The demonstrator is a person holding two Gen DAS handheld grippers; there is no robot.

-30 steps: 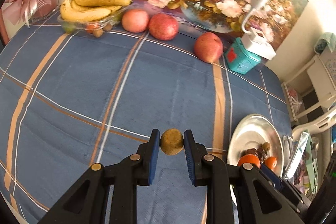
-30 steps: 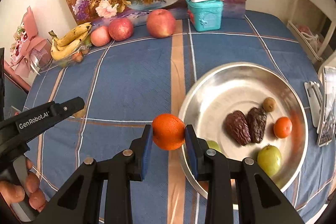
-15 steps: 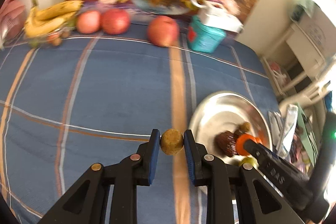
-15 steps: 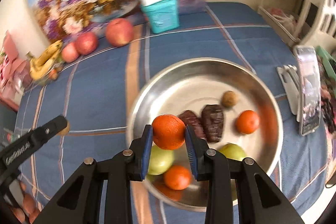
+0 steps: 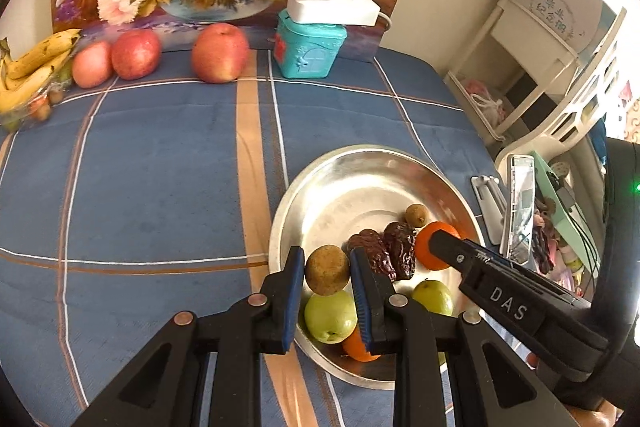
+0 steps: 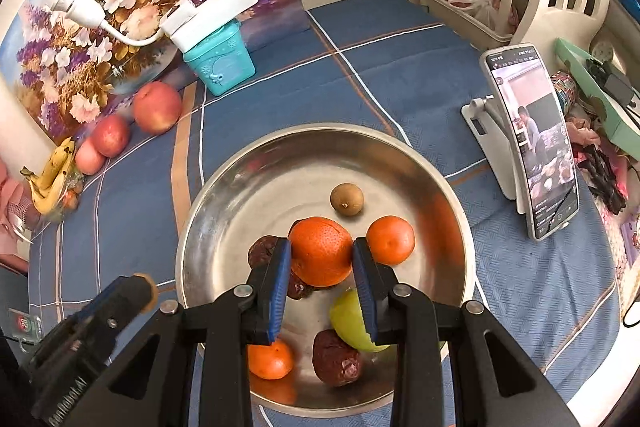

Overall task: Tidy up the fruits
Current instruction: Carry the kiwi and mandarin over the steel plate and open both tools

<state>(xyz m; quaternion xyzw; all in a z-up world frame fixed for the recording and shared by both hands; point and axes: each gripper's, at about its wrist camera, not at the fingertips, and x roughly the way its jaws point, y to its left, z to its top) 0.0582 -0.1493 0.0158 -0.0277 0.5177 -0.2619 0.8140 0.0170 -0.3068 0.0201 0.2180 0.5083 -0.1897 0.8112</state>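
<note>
The right gripper (image 6: 320,263) is squeezing an orange (image 6: 321,251) right over the tray (image 6: 240,163) – the left gripper (image 5: 327,275) (squeezing a brown fruit (image 5: 327,275)) is hanging over the near rim.

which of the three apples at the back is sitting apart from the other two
The largest apple, nearest the teal box. It stands alone, while the other two apples sit side by side next to the bananas.
</note>
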